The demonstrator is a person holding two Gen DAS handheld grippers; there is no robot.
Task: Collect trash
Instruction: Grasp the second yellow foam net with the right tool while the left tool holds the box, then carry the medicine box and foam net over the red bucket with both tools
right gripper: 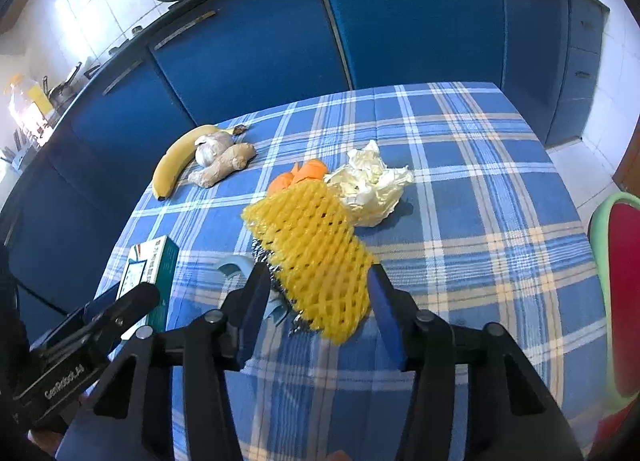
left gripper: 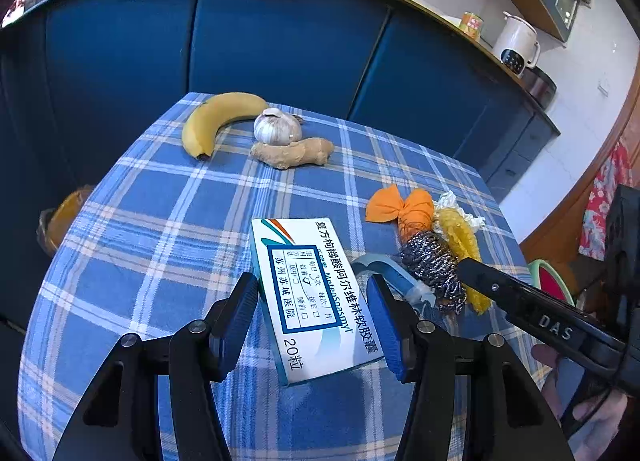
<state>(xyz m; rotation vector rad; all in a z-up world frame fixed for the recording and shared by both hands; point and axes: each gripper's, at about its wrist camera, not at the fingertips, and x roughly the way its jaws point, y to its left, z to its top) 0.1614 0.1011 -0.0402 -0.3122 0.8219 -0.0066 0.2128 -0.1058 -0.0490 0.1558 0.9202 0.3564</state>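
Medicine box [left gripper: 310, 297] flat on checked bench [left gripper: 160, 221], between spread pads of left claw [left gripper: 314, 317], untouched; light, stiff card, take across long sides; yellow foam net [right gripper: 316, 257] inside gaping right claw [right gripper: 316, 317], soft, springy, featherlight; pinch mid-body.

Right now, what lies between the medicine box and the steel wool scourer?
A pale blue plastic ring lies between the medicine box and the steel wool scourer; the left wrist view shows it best.
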